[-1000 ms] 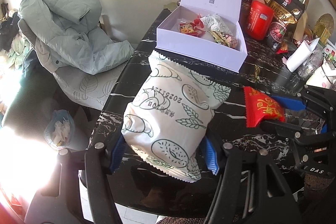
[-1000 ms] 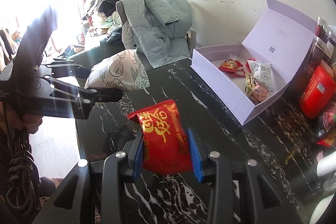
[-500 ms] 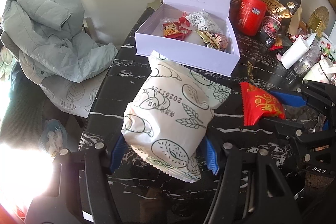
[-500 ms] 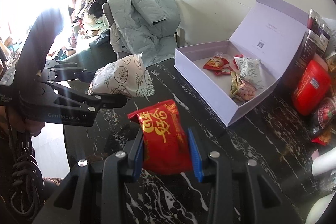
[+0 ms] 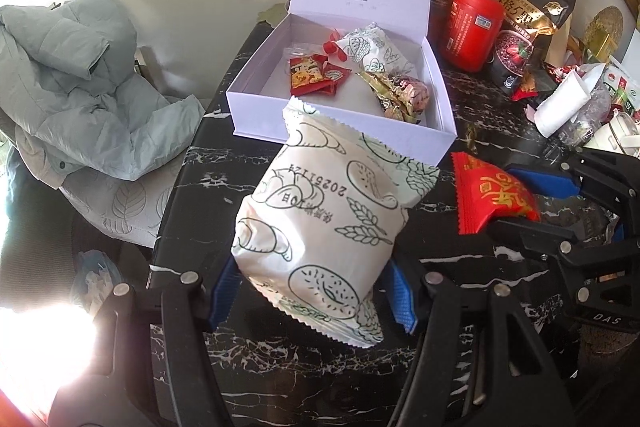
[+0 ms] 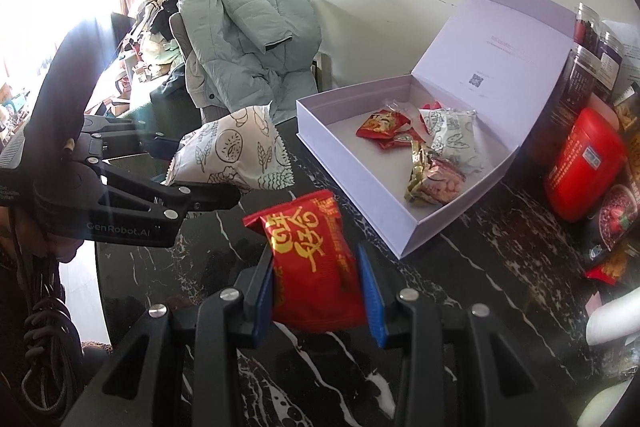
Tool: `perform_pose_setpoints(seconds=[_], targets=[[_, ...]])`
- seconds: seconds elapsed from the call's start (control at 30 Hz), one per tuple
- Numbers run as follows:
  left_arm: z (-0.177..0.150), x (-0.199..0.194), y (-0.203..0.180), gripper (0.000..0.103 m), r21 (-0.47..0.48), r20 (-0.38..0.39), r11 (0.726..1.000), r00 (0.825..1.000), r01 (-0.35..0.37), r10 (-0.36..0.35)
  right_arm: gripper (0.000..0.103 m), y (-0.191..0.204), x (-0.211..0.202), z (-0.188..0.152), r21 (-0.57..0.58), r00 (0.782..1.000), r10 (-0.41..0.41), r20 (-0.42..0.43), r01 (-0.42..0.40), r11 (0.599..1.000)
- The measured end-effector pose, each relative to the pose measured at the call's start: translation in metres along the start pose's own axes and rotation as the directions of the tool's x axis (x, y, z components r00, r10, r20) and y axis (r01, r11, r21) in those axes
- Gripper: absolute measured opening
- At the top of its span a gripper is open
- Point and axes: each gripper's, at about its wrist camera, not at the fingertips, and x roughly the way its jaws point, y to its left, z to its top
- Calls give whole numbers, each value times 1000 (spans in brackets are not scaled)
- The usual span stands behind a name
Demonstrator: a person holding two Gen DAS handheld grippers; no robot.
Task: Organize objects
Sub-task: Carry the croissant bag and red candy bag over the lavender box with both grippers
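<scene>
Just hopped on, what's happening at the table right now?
A person is sorting snacks into the open white box on the black marble table. The left gripper is shut on a white bread packet, and the right gripper is shut on a red snack packet. Both packets hang above the table, short of the box. The box holds a few snacks, including another white packet. Neither held packet is in it yet.

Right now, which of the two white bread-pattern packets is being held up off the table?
The larger white packet, clamped in the left gripper. The smaller one lies inside the open white box.
</scene>
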Motion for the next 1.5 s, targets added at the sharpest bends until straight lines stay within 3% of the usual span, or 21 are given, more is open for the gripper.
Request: perform_pose_setpoints(seconds=[0.97, 1.5], targets=[[107, 58, 0, 61, 66, 58, 997, 998, 33, -37, 39, -83, 33, 79, 18, 996, -64, 70, 63, 998], [166, 86, -11, 61, 85, 87, 992, 992, 89, -96, 39, -122, 47, 117, 72, 990, -87, 115, 79, 994]])
